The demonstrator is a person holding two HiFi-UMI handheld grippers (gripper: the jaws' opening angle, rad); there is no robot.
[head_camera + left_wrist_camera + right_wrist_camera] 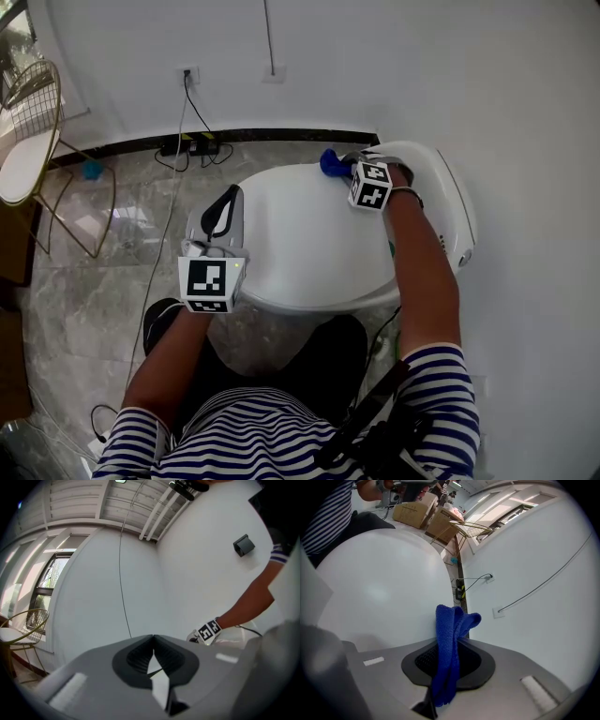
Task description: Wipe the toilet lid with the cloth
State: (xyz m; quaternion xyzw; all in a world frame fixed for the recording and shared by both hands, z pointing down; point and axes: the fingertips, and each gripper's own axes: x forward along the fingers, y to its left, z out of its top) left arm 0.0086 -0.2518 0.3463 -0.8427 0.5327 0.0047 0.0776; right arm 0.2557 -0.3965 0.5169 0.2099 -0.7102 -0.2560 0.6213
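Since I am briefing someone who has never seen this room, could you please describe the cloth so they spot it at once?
Find the closed white toilet lid in the middle of the head view. At its far edge the right gripper is shut on the cloth. It is a small bunched piece of deep blue fabric, the only colour against the white lid.

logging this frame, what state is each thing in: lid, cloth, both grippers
toilet lid, closed, down flat
cloth, bunched, pinched at the lid's back edge
right gripper, shut on the cloth
left gripper, shut, empty, by the lid's left edge
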